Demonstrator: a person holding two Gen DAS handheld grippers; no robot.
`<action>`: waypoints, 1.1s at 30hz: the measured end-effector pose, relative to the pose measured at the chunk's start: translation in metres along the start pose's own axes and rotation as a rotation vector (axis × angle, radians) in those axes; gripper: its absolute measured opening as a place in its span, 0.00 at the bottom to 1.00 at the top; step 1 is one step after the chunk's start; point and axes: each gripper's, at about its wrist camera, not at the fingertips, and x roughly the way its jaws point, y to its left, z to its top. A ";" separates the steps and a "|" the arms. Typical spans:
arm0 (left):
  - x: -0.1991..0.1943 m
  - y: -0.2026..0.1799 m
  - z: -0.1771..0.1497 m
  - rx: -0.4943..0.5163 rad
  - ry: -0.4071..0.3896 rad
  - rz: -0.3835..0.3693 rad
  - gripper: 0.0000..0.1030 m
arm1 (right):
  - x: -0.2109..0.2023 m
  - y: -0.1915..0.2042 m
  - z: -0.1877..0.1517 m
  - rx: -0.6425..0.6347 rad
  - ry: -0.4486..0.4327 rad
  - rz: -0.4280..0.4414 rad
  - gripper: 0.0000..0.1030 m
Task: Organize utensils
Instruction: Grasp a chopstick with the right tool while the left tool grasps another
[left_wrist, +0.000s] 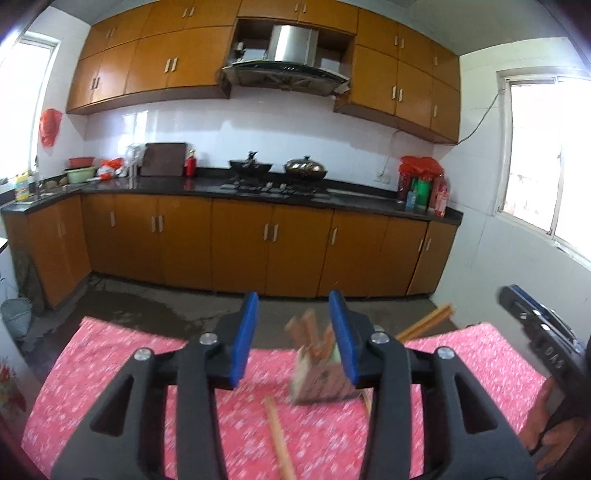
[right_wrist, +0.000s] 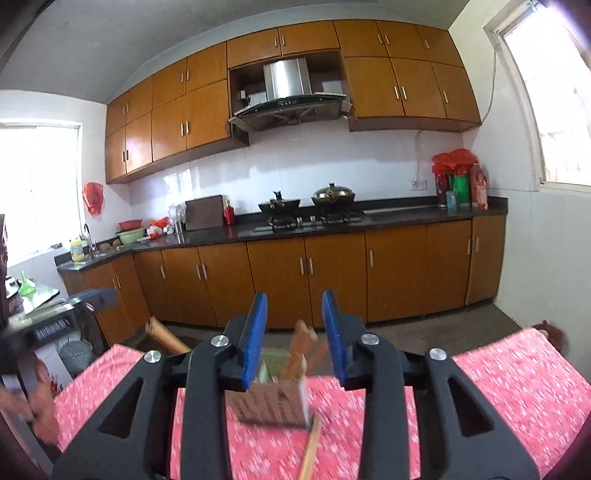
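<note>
- Currently your left gripper (left_wrist: 293, 336) is spread wide with nothing between its blue pads (left_wrist: 245, 338).
- Your right gripper (right_wrist: 295, 338) is likewise parted and empty.
- Both point at the utensil holder (left_wrist: 319, 382), a small box standing on the pink floral tablecloth (left_wrist: 110, 369), blurred in both views.
- Several wooden chopsticks (right_wrist: 303, 349) stand tilted inside the holder.
- One loose chopstick (left_wrist: 279, 437) lies on the cloth just in front of the holder.
- Another pair of chopsticks (left_wrist: 428, 321) lies near the cloth's far edge.

wok (left_wrist: 251, 167), range hood (right_wrist: 291, 96), red bottle (left_wrist: 190, 166)
</note>
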 end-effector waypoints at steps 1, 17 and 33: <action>-0.004 0.006 -0.009 -0.001 0.013 0.013 0.44 | -0.002 -0.006 -0.012 0.006 0.034 -0.018 0.32; 0.047 0.060 -0.175 -0.038 0.421 0.158 0.45 | 0.082 -0.013 -0.196 0.155 0.634 0.024 0.15; 0.072 0.020 -0.200 -0.057 0.498 0.048 0.39 | 0.093 -0.011 -0.204 0.041 0.637 -0.084 0.13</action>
